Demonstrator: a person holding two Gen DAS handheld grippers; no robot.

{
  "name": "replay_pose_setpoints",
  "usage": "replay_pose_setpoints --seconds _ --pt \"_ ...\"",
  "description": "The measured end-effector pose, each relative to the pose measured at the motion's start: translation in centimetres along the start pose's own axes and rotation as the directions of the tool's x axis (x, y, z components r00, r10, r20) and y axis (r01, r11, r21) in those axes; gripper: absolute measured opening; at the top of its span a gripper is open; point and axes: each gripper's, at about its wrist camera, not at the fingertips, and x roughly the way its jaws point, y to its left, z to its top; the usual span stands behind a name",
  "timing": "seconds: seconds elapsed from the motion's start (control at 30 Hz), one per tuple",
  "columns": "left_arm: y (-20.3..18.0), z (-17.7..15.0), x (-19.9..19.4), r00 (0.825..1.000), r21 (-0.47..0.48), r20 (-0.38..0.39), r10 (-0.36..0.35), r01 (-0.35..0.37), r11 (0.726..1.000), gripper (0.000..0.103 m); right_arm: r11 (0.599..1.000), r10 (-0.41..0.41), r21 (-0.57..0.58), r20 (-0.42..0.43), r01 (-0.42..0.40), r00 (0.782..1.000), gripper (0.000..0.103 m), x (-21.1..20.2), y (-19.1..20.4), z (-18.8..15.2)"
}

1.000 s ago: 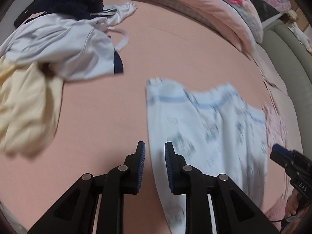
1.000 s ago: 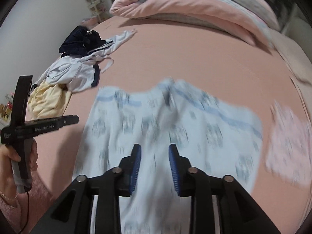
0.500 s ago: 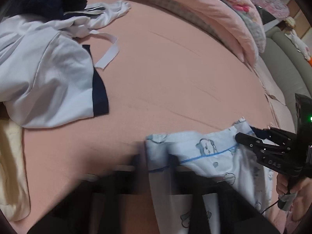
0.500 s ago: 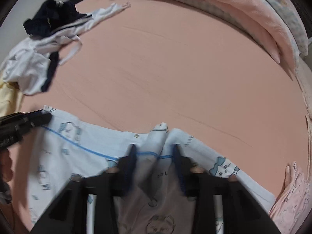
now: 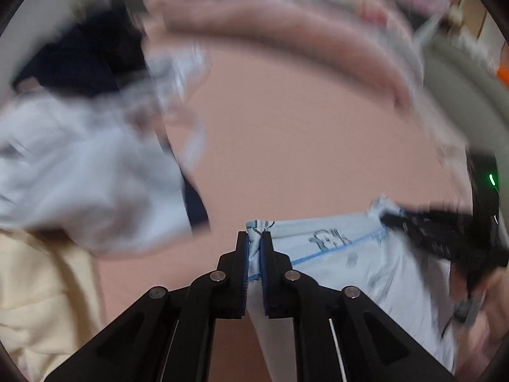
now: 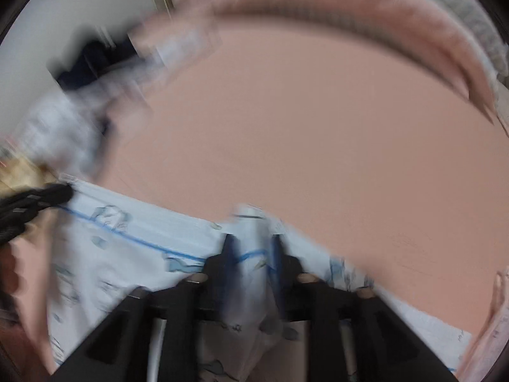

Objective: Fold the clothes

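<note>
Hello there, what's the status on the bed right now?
Left gripper shut on blue pyjama edge. Right gripper opening, fabric fold between. Clothes pile left, clear.

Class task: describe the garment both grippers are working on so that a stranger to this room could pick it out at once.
Start at the wide pink bed; a heap of clothes lies at its left. Nearer the camera lies a pale blue garment, apart from that heap. Only it carries a thin blue stripe and small cartoon prints, and its top edge sits between both grippers' jaws.
</note>
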Motion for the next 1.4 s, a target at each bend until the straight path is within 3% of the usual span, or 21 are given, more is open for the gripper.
replay_pose_setpoints --seconds 0.03,0.13,0.2,0.23,0.27,0.3,0.37,0.4,0.43,0.47,0.5,0.53,0.73,0.83,0.93,1.03,1.1,1.2,1.27,1.33,1.4 --pt "0.7 -0.4 1.0 0.999 -0.028 -0.047 0.007 -0.009 1.0 0.007 1.0 0.0 0.006 -0.002 0.0 1.0 0.04 0.1 -0.2 0.1" --pt "2.0 -0.1 0.8 0.999 -0.107 -0.023 -0.027 0.024 0.994 0.011 0.999 -0.029 0.025 0.068 0.028 0.997 0.04 -2.4 -0.4 0.8" --pt "2.9 0.4 0.0 0.999 -0.153 0.016 -0.036 0.038 0.988 0.025 0.999 -0.047 0.012 0.165 0.046 0.985 0.041 -4.7 -0.4 1.4" --pt "3.4 0.4 0.0 0.999 -0.173 0.025 -0.039 0.043 0.984 0.04 0.999 -0.038 -0.01 0.19 0.041 0.981 0.043 -5.4 -0.2 1.6" --pt "3.8 0.3 0.1 0.998 -0.193 0.031 -0.046 0.051 0.98 0.05 0.999 -0.025 -0.029 0.192 0.031 0.981 0.047 -5.6 0.1 2.0" --pt "4.1 0.2 0.5 0.998 -0.211 0.018 -0.067 0.069 0.975 0.05 0.998 -0.014 -0.061 0.155 0.024 0.988 0.057 -5.2 0.5 2.3" --pt "4.1 -0.1 1.6 0.993 -0.218 -0.021 -0.114 0.107 0.97 0.05 0.994 -0.039 -0.101 0.034 0.043 0.999 0.058 -2.7 1.4 2.6" --pt "3.7 -0.1 1.6 0.995 -0.185 -0.018 -0.094 0.089 0.979 0.05 0.993 -0.045 -0.112 -0.004 0.044 0.999 0.057 -1.7 1.7 2.3" --pt "3.2 -0.2 1.6 0.997 -0.152 -0.015 -0.078 0.075 0.985 0.049 0.991 -0.051 -0.123 -0.041 0.045 0.998 0.034 -0.6 2.0 1.9" --pt "2.6 -0.2 1.4 0.997 -0.122 -0.013 -0.076 0.074 0.99 0.029 0.99 -0.057 -0.134 -0.078 0.046 0.995 0.019 0.4 2.2 1.6" --pt "2.1 -0.3 1.1 0.997 -0.092 -0.01 -0.074 0.073 0.993 0.014 0.982 -0.087 -0.17 -0.038 0.08 0.995 0.017 0.0 2.7 0.9" --pt "1.5 -0.4 0.9 0.997 -0.061 -0.008 -0.072 0.071 0.996 0.007 0.982 -0.075 -0.173 -0.011 0.072 0.997 0.011 -0.8 2.9 0.4" --pt "-1.5 -1.5 -2.3 0.994 0.134 0.036 -0.105 0.099 0.986 0.006 0.985 -0.035 -0.161 0.12 0.054 0.992 0.01 -6.3 2.7 -2.2" --pt "-2.9 -3.1 -2.8 0.992 0.236 -0.01 -0.126 0.125 0.964 0.006 0.967 -0.043 -0.241 0.158 0.08 0.987 0.011 -8.6 3.7 -3.9" --pt "-4.0 -5.8 -1.8 0.974 0.335 -0.151 -0.17 0.213 0.918 0.007 0.931 -0.089 -0.347 0.083 0.113 0.993 0.012 -7.8 5.5 -6.1" --pt "-4.1 -7.5 -0.6 0.968 0.361 -0.213 -0.131 0.202 0.91 0.007 0.914 -0.134 -0.388 -0.016 0.118 0.991 0.012 -6.2 5.7 -7.9" --pt "-3.4 -7.3 -0.7 0.969 0.344 -0.208 -0.135 0.201 0.917 0.007 0.92 -0.134 -0.377 -0.038 0.11 0.99 0.012 -6.7 5.3 -8.6" --pt "-2.7 -6.0 -1.8 0.973 0.315 -0.158 -0.165 0.208 0.926 0.015 0.946 -0.089 -0.314 -0.031 0.075 0.996 0.013 -8.0 4.6 -8.2" --pt "-2.4 -4.9 -2.4 0.976 0.296 -0.117 -0.185 0.212 0.931 0.039 0.966 -0.048 -0.256 -0.027 0.039 0.998 0.013 -8.7 3.9 -7.6" --pt "-2.2 -4.5 -2.9 0.977 0.284 -0.08 -0.197 0.212 0.935 0.052 0.981 -0.012 -0.192 -0.029 0.006 1.0 0.013 -8.1 3.7 -6.6" --pt "-2.2 -3.7 -2.5 0.984 0.27 -0.055 -0.169 0.178 0.946 0.052 0.985 -0.007 -0.171 -0.021 0.004 1.0 0.013 -8.1 3.6 -6.6"
